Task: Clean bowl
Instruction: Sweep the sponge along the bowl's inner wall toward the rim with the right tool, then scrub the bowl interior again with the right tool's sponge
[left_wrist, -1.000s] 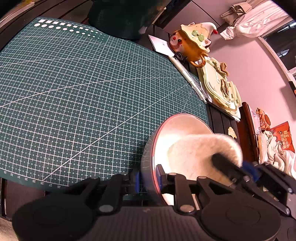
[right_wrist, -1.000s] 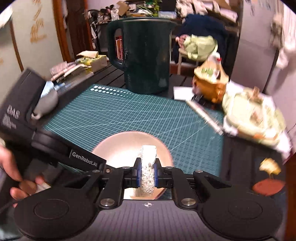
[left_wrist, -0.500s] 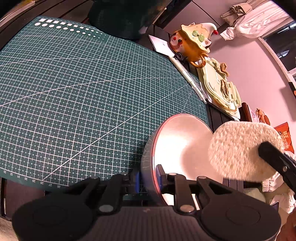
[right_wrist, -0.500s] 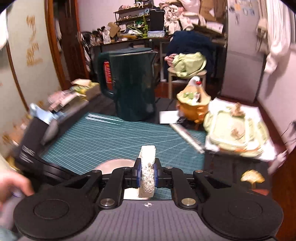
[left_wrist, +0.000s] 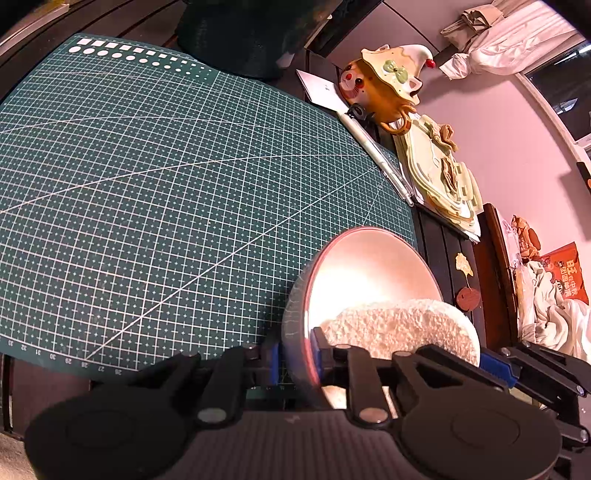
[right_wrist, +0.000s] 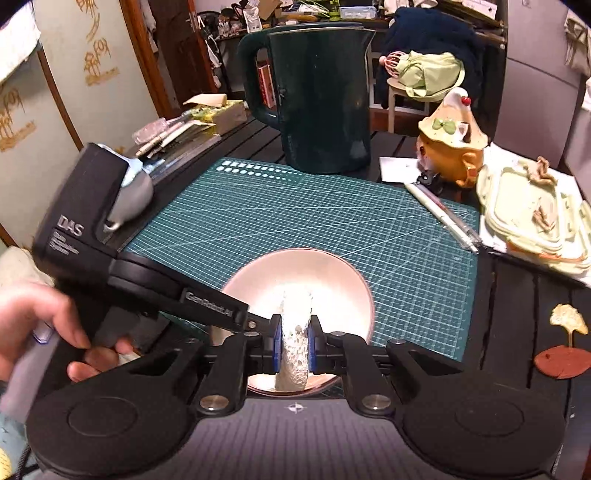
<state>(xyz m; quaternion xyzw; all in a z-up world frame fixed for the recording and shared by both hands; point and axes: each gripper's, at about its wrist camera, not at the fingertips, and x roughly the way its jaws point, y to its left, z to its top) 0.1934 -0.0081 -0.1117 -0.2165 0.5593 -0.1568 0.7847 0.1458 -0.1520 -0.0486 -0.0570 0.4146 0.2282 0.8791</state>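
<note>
A pale pink bowl (left_wrist: 369, 266) (right_wrist: 332, 280) sits at the near right corner of the green cutting mat (left_wrist: 166, 184). My left gripper (left_wrist: 297, 363) is shut on the bowl's near rim, one finger inside and one outside the wall. A round white sponge (left_wrist: 399, 328) (right_wrist: 295, 332) stands on edge inside the bowl, and my right gripper (right_wrist: 294, 343) is shut on it. The right wrist view shows the left gripper's body (right_wrist: 110, 258) reaching in from the left, with a person's hand (right_wrist: 44, 325) on its handle.
A dark green kettle (right_wrist: 317, 96) stands at the mat's far edge. To the right lie an orange clown-shaped pot (right_wrist: 454, 147), a white pen (right_wrist: 443, 218), stacked pale green lidded trays (right_wrist: 532, 214) and a leaf-shaped coaster (right_wrist: 561, 362). Papers and tools clutter the far left (right_wrist: 177, 129).
The sponge was inside the bowl, lifted out to the right half a second ago, and is now back down inside the bowl. The left gripper and bowl have stayed put.
</note>
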